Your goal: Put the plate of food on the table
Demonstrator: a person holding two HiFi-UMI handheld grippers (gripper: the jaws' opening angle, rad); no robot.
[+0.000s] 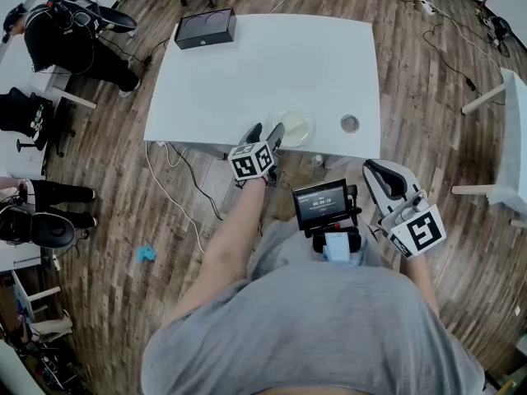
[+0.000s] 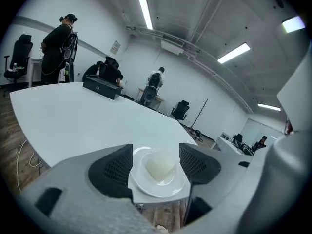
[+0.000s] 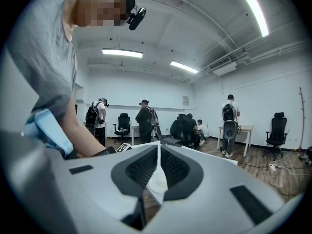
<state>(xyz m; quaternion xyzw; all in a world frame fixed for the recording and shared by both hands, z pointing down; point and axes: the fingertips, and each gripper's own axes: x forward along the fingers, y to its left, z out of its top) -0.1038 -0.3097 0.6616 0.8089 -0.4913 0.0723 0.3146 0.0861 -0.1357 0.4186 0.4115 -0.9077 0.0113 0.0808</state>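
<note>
Plate is round and white with no long axis, so approach angle is free. It is shallow with a smooth rim and carries one pale, glossy lump of food at its centre. The plate lies flat on the white worktop, whose near edge runs just beside the plate on the person's side.

Key relation: left gripper is just beside the plate, on its left and slightly nearer the person, pointing at it. In the left gripper view the plate shows straight ahead through the gap. The jaws are wide apart, one either side of the plate's outline, clamped on nothing. Contact with the rim can't be confirmed. The left is clearly the nearer one.

Right gripper is well apart from the plate, off to its right and back by the person's body, below the worktop edge. Its jaws are closed together and empty.

Judgement: the plate looks already set down. Any further move is a straight pull-back away from the plate without nudging it off the edge.

Round hole is right of the plate. Black box is far beyond the plate, to its left.
</note>
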